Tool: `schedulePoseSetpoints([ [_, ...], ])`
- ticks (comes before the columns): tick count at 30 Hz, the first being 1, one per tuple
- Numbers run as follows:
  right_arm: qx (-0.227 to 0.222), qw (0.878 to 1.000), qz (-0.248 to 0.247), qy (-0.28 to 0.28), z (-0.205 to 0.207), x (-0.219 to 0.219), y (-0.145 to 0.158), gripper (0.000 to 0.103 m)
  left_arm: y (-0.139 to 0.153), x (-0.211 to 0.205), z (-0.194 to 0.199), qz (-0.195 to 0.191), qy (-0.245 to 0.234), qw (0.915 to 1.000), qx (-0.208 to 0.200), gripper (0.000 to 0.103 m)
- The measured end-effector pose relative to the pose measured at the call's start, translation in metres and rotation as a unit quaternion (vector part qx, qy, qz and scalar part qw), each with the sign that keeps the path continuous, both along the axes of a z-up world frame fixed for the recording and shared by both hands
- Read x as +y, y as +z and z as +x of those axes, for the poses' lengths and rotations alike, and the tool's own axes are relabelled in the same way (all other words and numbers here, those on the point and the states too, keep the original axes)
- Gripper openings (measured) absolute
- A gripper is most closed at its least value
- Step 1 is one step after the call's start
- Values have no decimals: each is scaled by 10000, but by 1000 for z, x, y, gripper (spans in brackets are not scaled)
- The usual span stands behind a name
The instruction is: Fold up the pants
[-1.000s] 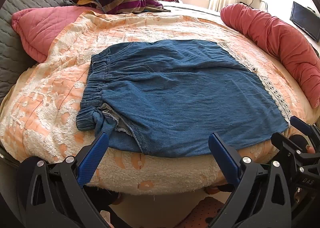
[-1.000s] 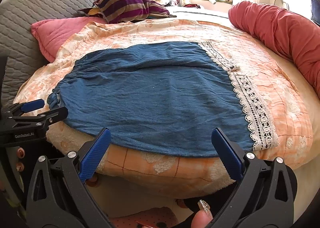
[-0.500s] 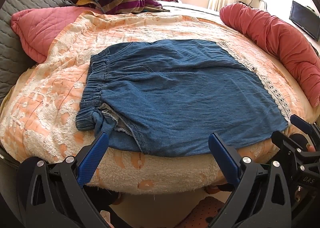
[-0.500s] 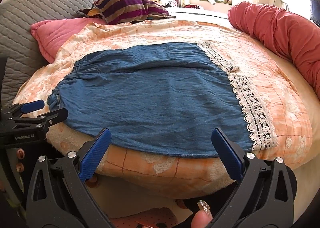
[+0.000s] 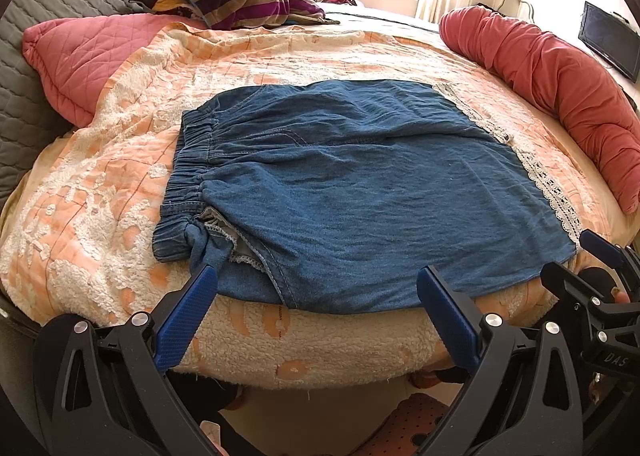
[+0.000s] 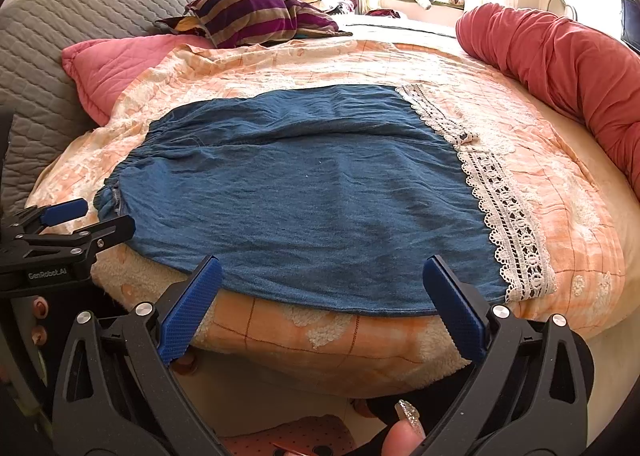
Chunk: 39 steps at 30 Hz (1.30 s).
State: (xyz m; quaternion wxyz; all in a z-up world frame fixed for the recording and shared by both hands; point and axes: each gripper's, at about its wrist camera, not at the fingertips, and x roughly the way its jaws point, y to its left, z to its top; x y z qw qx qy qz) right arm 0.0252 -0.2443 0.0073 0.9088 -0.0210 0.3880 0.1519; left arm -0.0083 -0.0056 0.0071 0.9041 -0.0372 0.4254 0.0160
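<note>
- Left tool (image 5: 316,296): jaws spread wide, holding nothing; hovers off the near edge of the bed, tips just short of the cloth. Its 9 o'clock pad sits just beside the knotted drawstring (image 5: 200,240).
- Right tool (image 6: 322,286): jaws likewise wide apart, empty; poised at the near hem of the pants, not touching it as far as can be told.
- Pants (image 5: 352,192): blue denim, lying flat on the blanket and seemingly already folded once, elastic waistband (image 5: 188,172) at 9 o'clock, lace trim (image 6: 516,224) at 3 o'clock. The near edge reaches the rounded lip of the bed.
- Blanket (image 5: 100,184): peach, fluffy, soft under the pants.
- Risk, one layer only: the fold looks to have several layers at the near edge; a shallow pinch would lift the top one and open the stack.
- Risk, blanket caught: the pile lies directly beneath the hem; a deep bite would drag the blanket up with the denim.
- Risk, drawstring snag: the left tool closing near 9 o'clock could grip the knot or the turned-out pocket lining instead of the hem, skewing the fold.
- Risk, slide-off: the hem sits at the bed's lip; an uneven pull toward 6 o'clock could tip the pants to the floor.
- Risk, lace: loosely woven; a pad could hook it.
</note>
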Motion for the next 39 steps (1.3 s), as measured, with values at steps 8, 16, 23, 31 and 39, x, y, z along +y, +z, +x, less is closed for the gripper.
schedulePoseSetpoints([
  [8,4,10000,-30,32,1,1,0,95,1,-1,1,0,-7,10000,4,99],
  [16,-65,9999,-94,88,11,10,6,95,1,1,13,26,-6,10000,12,99],
  [23,-154,9995,-169,220,25,24,12,95,2,10,30,88,22,10000,-31,99],
  [31,-139,9988,-87,455,58,44,18,95,6,47,63,101,368,9993,-45,99],
  [39,228,9951,3,957,118,76,18,95,6,107,106,81,940,9955,20,99],
])
